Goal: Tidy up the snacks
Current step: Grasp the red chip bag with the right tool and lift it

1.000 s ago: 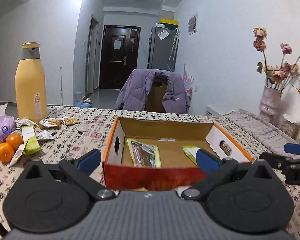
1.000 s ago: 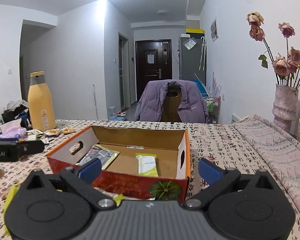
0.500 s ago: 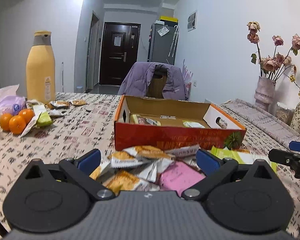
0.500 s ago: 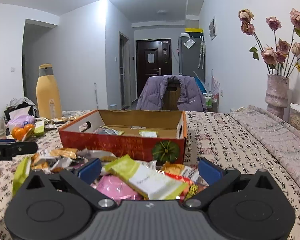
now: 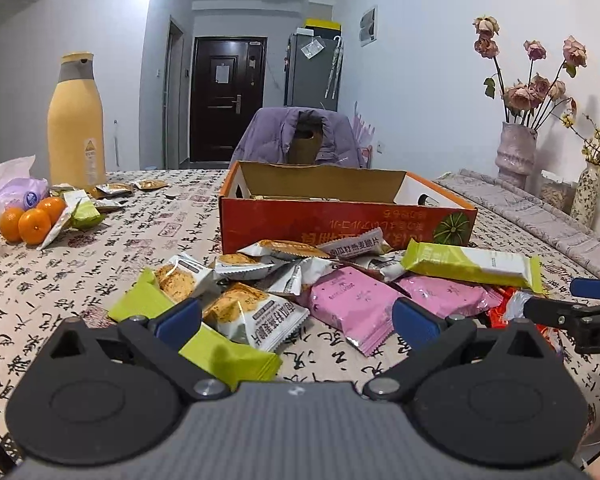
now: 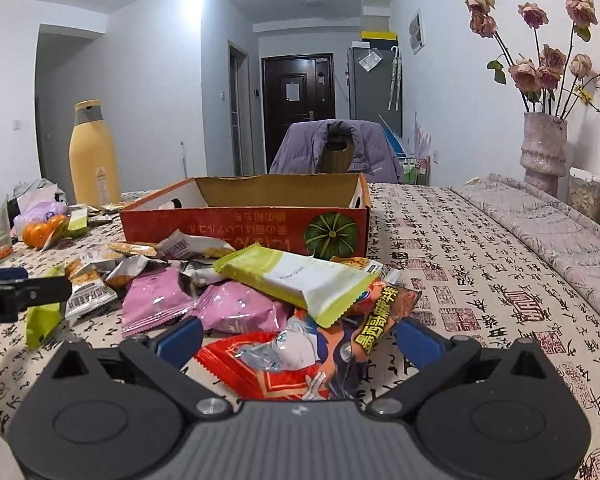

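Note:
A heap of snack packets lies on the patterned tablecloth in front of an open orange-red cardboard box [image 5: 340,222] [image 6: 252,226]. In the left wrist view my left gripper [image 5: 296,322] is open, low over a cracker packet [image 5: 256,314], a lime packet [image 5: 216,350] and a pink packet [image 5: 350,304]. My right gripper [image 6: 298,334] is open too, just above a red cartoon packet [image 6: 296,356], with a long green-white bar [image 6: 300,280] and pink packets [image 6: 240,308] beyond. Neither gripper holds anything. The box's inside is hidden by its front wall.
A tall yellow bottle [image 5: 76,124], oranges [image 5: 32,220], a purple tissue pack [image 5: 14,194] and more small packets sit far left. A vase of dried roses [image 6: 544,152] stands at the right by a folded cloth. A chair with a purple jacket [image 5: 300,140] is behind the table.
Both grippers have pulled back from over the box and dropped low to the table. The snack pile in front of the box now fills the near view; both stay open.

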`<state>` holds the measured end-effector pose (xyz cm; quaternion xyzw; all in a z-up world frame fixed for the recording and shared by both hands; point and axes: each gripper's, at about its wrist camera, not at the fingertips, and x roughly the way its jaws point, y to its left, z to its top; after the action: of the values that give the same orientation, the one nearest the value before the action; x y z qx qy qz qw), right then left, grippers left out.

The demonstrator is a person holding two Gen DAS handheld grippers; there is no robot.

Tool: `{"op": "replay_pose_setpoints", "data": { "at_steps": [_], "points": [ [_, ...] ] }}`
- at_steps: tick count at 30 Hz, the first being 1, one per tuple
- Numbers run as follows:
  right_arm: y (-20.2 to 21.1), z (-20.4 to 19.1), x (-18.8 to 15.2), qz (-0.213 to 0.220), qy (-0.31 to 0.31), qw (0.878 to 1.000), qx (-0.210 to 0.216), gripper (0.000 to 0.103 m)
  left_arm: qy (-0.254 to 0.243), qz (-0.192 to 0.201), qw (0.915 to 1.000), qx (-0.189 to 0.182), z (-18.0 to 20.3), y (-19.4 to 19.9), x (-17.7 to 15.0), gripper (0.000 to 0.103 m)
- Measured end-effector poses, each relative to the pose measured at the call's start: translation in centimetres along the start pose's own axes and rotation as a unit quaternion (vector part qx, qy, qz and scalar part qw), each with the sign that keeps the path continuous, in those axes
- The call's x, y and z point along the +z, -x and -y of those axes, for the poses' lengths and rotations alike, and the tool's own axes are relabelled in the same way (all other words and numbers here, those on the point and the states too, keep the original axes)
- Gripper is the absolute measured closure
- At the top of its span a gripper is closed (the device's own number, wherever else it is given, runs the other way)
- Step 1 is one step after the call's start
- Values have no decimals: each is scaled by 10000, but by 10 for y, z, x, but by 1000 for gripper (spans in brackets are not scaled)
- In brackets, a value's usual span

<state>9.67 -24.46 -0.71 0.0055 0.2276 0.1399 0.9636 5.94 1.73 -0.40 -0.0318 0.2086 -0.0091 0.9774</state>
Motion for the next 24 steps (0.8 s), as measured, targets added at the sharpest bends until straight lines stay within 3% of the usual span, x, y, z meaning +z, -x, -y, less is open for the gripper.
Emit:
{"op": "replay_pose_setpoints", "data": {
  "at_steps": [12, 20, 21, 23, 24],
  "points": [
    [-16, 3, 1, -226, -113, 9994, -224, 0, 17, -67, 10000, -27, 0, -2, -3, 0],
    [-56, 9, 12, -788, -343, 9946, -576, 0, -2, -72, 10000, -47, 3, -1, -3, 0],
    [-59, 10, 12, -858, -386, 9938, -594, 1, -6, -68, 10000, -56, 3, 0, -3, 0],
    [-62, 12, 10, -960, -440, 9928, -563, 16, -4, -68, 10000, -61, 3, 0, -3, 0],
    [-62, 13, 8, -997, -457, 9929, -455, 19, 4, -78, 10000, -53, 3, 0, -4, 0]
  ]
}}
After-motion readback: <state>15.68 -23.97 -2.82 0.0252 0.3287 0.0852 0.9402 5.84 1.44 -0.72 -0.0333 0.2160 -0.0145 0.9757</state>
